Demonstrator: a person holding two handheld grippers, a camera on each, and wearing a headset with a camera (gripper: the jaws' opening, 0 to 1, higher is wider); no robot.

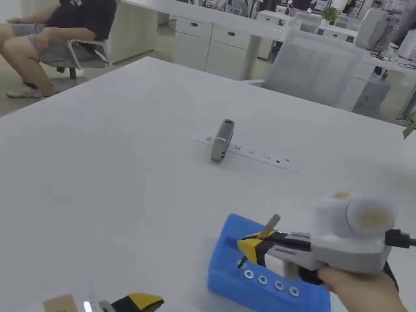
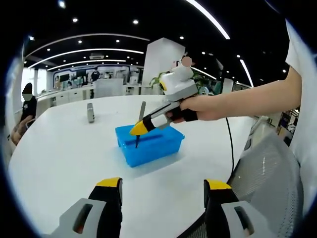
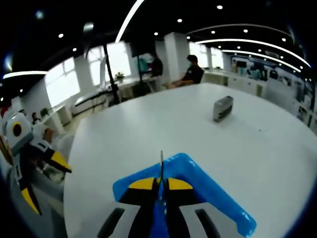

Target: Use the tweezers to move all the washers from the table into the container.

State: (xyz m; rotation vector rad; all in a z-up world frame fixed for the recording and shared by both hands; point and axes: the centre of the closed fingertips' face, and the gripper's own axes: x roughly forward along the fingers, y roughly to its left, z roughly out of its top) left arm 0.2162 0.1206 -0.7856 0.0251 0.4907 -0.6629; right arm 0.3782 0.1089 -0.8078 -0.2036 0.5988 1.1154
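Right gripper (image 1: 246,251): held in a hand (image 1: 359,290) at the lower right of the head view, over the container (image 1: 222,278). We note its yellow-tipped fingers clenched on the tweezers (image 1: 269,228). In the right gripper view the two tips press together with the thin shaft rising between them.

Tweezers: slim, dull metal. The upper end stands tilted above the fingers and the dark pointed end aims down into the container. We cannot tell whether the point touches anything.

Washers (image 1: 262,280): we count four small silver rings, each with a dark hole. They lie in a row on the blue along the container's near side, just beside the tweezers' point. We cannot tell whether they lie on its floor or on its rim.

Container: a shallow, rectangular, bright blue tray. It sits on the white desk (image 1: 130,169), close to the near edge.

Left gripper (image 2: 163,184): fingers released, with the yellow tips well apart, low at the desk's edge and facing the container from a little way off.

Also on the desk: a grey boxy object (image 1: 222,139) stands upright at mid-desk, at one end of a flush power strip (image 1: 260,155). A seated person (image 1: 58,29) is beyond the far left corner.
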